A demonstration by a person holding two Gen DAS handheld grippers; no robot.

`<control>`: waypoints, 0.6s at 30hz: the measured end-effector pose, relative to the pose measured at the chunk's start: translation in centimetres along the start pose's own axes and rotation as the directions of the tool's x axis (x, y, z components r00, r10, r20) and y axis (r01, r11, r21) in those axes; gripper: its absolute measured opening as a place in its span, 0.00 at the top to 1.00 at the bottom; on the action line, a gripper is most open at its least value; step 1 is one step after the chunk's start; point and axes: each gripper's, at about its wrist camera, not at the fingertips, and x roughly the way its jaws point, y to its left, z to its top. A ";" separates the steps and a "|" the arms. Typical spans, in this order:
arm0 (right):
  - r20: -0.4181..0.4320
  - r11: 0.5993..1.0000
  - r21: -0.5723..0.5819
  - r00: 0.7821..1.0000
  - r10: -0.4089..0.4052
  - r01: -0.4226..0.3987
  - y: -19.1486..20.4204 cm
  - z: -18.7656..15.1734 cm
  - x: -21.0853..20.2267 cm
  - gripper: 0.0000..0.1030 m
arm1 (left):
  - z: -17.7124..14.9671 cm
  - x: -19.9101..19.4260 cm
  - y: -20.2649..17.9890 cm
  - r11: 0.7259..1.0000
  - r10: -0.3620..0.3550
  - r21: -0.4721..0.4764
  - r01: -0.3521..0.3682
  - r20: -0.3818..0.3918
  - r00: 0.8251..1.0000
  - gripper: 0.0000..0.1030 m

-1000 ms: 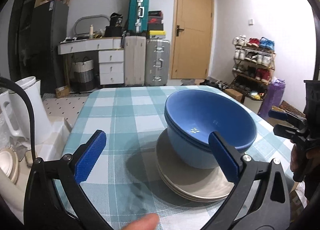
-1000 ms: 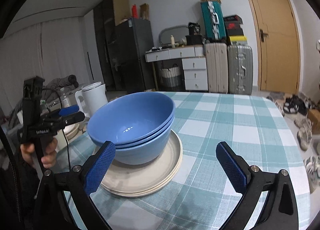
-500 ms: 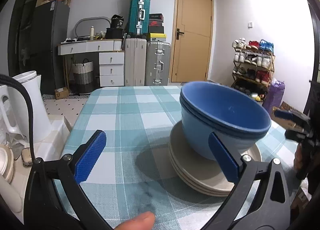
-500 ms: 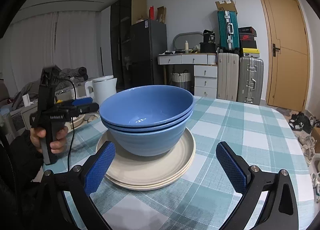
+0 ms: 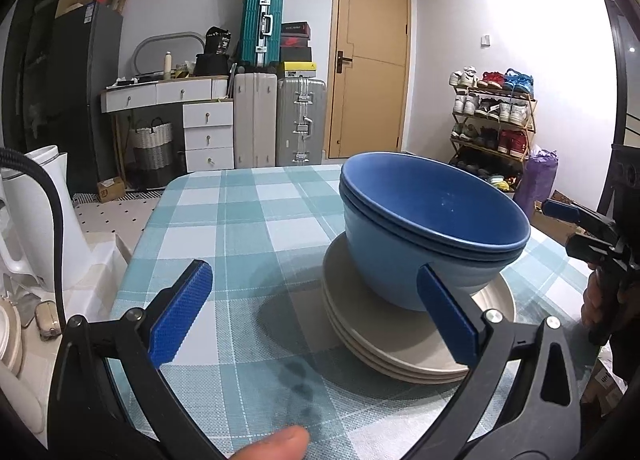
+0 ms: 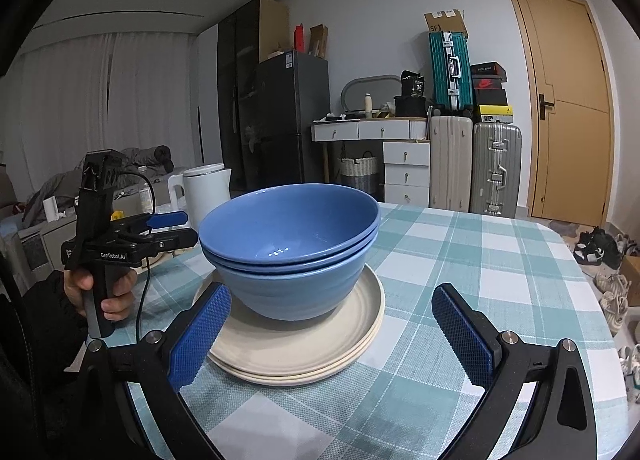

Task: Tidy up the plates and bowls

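Progress: looks close to done, judging from the layout. Blue bowls (image 6: 290, 248) are nested in one stack, cream plates (image 6: 296, 344) stacked under them, one pile in total.
Left to do: no loose plate or bowl shows on the table (image 6: 480, 260) in either view. At most a nudge to square the pile, or moving it elsewhere; can't tell if that is wanted.
Bowls: three rims visible from the right wrist view, nested one inside another, upright. Top bowl holds nothing.
Plates: about three, edges slightly staggered. Bowl stack sits on the top plate, a bit off-centre toward the plates' far rim.
Pile position: on the checked tablecloth, toward the near edge of the table where the person stands, well clear of the far edge.
Left gripper (image 5: 316, 316): jaws wide apart, nothing between them; right pad overlaps the bowl side in its own view, but contact can't be confirmed. It sits just left of the pile.
Right gripper (image 6: 332, 334): jaws wide apart, holding nothing, low and just in front of the plates, apart from them.
Off-table: white kettle (image 6: 206, 193) beyond the table's left edge, not part of the job.
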 end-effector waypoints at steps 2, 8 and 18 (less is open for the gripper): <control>0.002 1.000 0.000 1.000 -0.001 0.001 0.0 0.0 0.0 0.00 | 0.0 0.2 0.0 1.000 0.000 0.000 0.000 -0.003 1.000 0.01; 0.004 1.000 -0.006 1.000 -0.003 0.003 0.2 -0.1 -0.1 0.00 | -0.1 0.0 -0.1 1.000 0.000 -0.003 0.000 -0.003 1.000 0.01; 0.005 1.000 -0.006 1.000 0.000 0.000 0.1 -0.1 -0.1 0.00 | -0.1 0.2 0.0 1.000 0.001 -0.003 -0.001 -0.003 1.000 0.01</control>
